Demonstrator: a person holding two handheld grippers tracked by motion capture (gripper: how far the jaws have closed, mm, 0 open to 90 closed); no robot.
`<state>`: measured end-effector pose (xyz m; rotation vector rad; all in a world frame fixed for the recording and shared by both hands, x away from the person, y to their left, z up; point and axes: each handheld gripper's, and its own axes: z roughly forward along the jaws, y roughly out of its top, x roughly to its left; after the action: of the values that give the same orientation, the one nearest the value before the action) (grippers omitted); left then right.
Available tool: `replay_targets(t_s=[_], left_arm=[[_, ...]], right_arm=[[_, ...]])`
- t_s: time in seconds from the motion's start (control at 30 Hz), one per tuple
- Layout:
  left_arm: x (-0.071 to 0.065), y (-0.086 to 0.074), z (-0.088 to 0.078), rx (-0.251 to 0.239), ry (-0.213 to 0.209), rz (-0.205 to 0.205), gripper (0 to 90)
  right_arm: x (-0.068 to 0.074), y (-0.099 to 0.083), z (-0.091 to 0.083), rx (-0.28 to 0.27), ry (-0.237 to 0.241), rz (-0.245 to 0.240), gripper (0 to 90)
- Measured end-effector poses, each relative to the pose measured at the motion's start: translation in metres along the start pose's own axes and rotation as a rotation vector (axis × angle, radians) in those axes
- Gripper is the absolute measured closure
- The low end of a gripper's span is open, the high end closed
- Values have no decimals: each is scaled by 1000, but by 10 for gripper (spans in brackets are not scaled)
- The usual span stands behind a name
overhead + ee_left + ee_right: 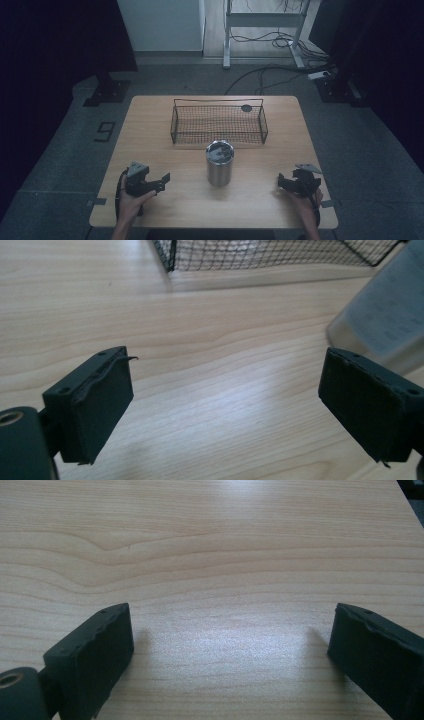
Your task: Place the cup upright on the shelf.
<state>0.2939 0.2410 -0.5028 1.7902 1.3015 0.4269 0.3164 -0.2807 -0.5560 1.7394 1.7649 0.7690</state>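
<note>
A steel tumbler [220,163] with a dark lid stands upright in the middle of the wooden table [150,130]. Behind it sits a black wire basket [218,121] with a small dark round thing [246,108] at its back right. My left gripper [161,183] rests near the front left, open, its jaws towards the tumbler. In the left gripper view, the left gripper [227,385] holds nothing, with the tumbler [385,320] blurred beyond the right jaw and the basket [270,255] farther off. My right gripper [282,182] is open at the front right. Bare wood lies between the jaws of the right gripper [232,627].
Grey floor surrounds the table, with a "9" mark [105,131] at its left. A black stand base [107,92] sits at the back left. A white desk frame [227,35] and loose cables [270,75] lie behind. Dark curtains hang on both sides.
</note>
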Motion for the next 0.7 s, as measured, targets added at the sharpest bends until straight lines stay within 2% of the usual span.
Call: replay_targets(t_s=[0.27,0.7], left_arm=[[-10,4,-6,-26,-33,26,61],[-28,8,-7,-37,-78,71,39]], right_arm=[[0,0,0,-1,-1,1,43],[0,0,0,-1,-2,2,46]])
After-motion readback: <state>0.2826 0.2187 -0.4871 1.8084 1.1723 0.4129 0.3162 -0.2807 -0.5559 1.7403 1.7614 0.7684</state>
